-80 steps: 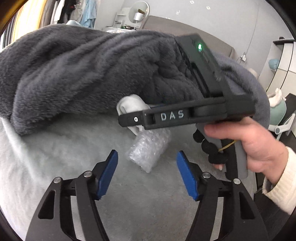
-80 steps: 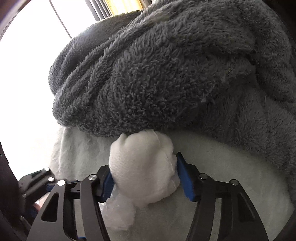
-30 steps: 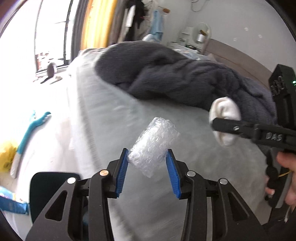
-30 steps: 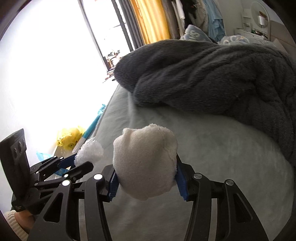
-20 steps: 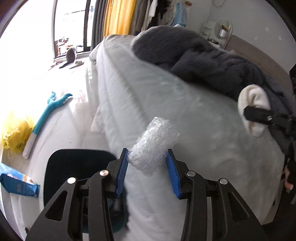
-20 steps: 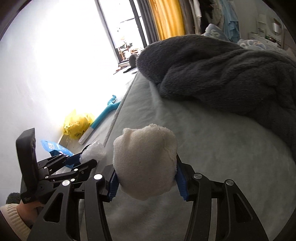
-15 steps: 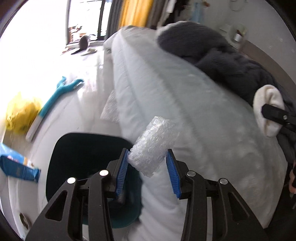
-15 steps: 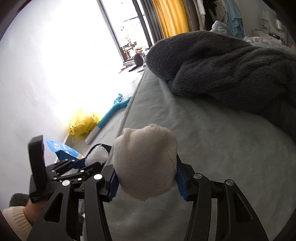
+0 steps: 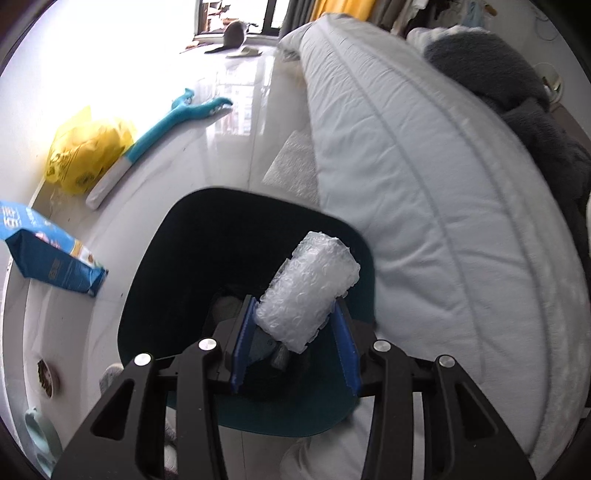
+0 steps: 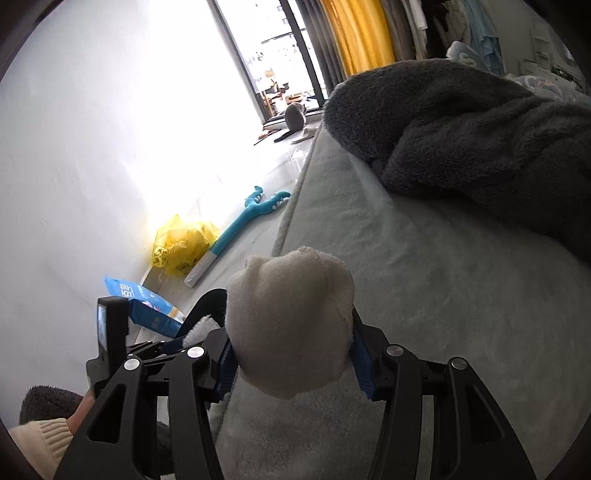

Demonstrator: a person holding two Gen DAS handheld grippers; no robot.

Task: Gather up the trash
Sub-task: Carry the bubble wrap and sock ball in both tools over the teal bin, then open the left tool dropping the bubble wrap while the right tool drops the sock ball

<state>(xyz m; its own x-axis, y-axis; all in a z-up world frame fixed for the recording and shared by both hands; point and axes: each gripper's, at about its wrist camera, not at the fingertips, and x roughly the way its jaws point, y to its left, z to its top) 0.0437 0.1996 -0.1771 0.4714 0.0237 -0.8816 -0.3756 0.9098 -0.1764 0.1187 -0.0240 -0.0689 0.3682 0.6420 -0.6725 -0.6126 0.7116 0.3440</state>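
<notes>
Over bin, left gripper grips bubble wrap; right gripper grips cloth wad.

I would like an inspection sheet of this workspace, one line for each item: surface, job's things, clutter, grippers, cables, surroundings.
Surface: pale bed cover beside a glossy floor.
Job's things: bubble wrap held over the dark bin; white wad held above the bed edge.
Clutter: yellow bag, teal long-handled tool and blue packet on the floor.
Grippers: left gripper shut on the bubble wrap; right gripper shut on the white wad.
Cables: nothing seen.
Surroundings: grey blanket on the bed, yellow curtain, a grey cat by the window.
</notes>
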